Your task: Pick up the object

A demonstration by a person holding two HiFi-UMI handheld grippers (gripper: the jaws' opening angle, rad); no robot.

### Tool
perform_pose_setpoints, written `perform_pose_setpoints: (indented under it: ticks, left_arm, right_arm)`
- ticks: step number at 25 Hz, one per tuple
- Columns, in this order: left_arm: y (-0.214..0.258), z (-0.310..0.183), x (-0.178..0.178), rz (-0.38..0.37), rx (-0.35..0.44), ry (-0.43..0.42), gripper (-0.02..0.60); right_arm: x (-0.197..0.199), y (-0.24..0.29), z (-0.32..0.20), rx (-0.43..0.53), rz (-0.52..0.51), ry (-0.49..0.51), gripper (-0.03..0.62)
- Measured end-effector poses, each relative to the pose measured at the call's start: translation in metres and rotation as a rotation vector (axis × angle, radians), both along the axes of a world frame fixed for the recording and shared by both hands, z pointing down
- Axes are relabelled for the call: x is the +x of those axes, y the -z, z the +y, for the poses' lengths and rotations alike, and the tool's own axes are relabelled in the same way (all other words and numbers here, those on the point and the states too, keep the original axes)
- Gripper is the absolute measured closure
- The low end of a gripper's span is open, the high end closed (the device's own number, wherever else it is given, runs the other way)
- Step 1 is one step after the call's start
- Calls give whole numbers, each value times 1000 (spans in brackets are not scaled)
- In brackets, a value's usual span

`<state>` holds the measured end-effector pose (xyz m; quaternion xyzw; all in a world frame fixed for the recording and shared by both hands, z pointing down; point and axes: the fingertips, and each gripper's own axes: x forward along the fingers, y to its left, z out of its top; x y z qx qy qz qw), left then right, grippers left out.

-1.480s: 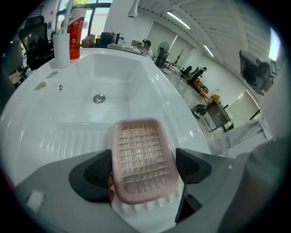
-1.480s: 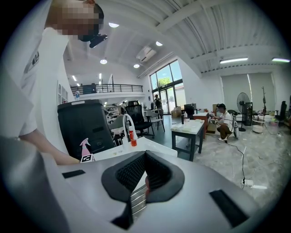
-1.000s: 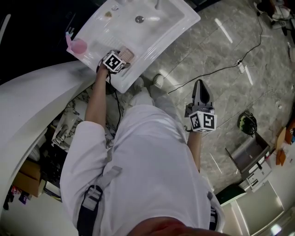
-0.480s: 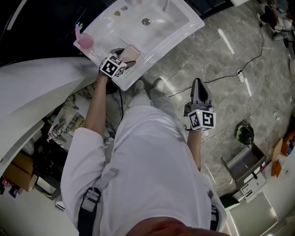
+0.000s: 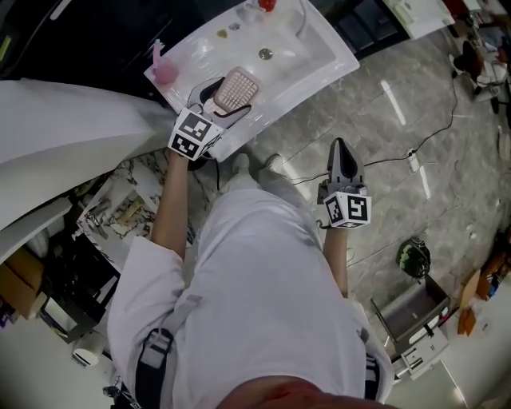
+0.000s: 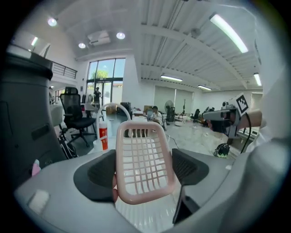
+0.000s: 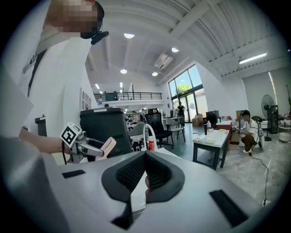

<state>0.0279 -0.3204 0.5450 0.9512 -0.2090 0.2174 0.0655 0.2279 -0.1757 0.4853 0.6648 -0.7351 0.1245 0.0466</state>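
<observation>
A pink plastic lattice basket [image 5: 235, 89] is held above the near rim of the white sink [image 5: 319, 64]. My left gripper [image 5: 217, 102] is shut on its near end. In the left gripper view the basket [image 6: 144, 159] stands tilted up between the two dark pads [image 6: 102, 175], clear of any surface. My right gripper [image 5: 342, 150] hangs at the person's right side over the marble floor, jaws shut with nothing in them. In the right gripper view its pads [image 7: 129, 172] meet at the tips, and the basket [image 7: 107, 148] shows at the left.
A pink cup [image 5: 165, 73], a red item [image 5: 267, 5] and a faucet [image 5: 302, 20] stand on the sink. A large white curved body [image 5: 64, 120] lies left. A cable [image 5: 415, 156], a dark helmet-like object [image 5: 413, 257] and a metal box [image 5: 407, 315] lie on the floor.
The left gripper has lifted the pink basket off the sink's rim, and the basket now tilts up. The right gripper stays at the side.
</observation>
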Motion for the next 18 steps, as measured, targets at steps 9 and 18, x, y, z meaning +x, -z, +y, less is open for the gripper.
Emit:
perform_pose_setpoints:
  ticks: [9, 18]
  left_arm:
    - [130, 19, -1, 166, 259, 70, 199]
    - [197, 46, -21, 321, 370, 147, 199]
  right_arm:
    - [-36, 44, -29, 122, 40, 143, 591]
    - [-79, 113, -56, 291, 88, 274, 591]
